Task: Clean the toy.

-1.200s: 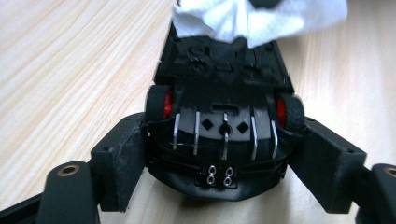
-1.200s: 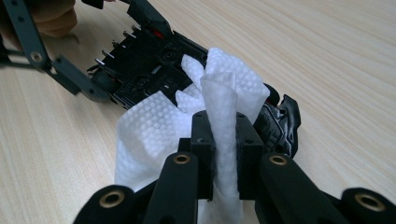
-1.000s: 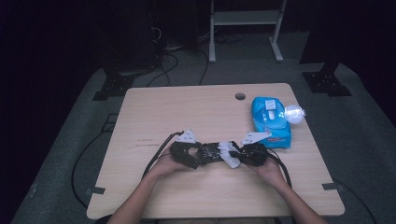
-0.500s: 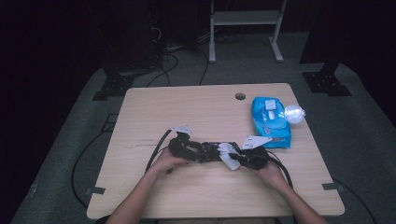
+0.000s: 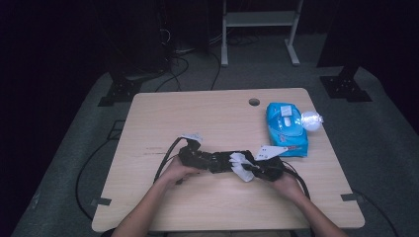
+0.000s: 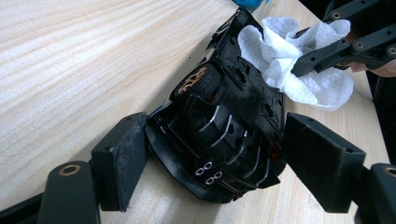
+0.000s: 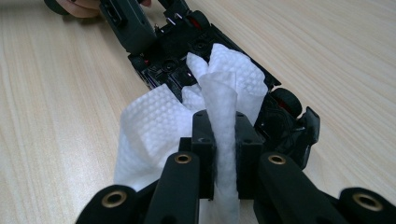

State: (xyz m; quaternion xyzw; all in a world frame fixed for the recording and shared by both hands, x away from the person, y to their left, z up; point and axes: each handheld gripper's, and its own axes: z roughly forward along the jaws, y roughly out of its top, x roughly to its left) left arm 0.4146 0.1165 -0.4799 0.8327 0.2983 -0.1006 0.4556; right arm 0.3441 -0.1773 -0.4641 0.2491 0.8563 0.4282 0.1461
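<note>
One black toy car (image 6: 224,126), one white wipe (image 7: 187,126), one blue wipe pack (image 5: 286,129) and one clear small round object (image 5: 311,120) sit on the wooden table (image 5: 197,118). At left, the left gripper (image 5: 195,157) has its jaws spread just wide enough to clamp one end of the car, which lies underside up near the table's front middle. The car's far end reaches the right gripper (image 7: 219,140), whose jaws are pinched tight on the bunched wipe, pressing it against the car's underside. Farther right, the pack lies near the table's right edge, just beyond the right gripper, the round object touching its far corner.
</note>
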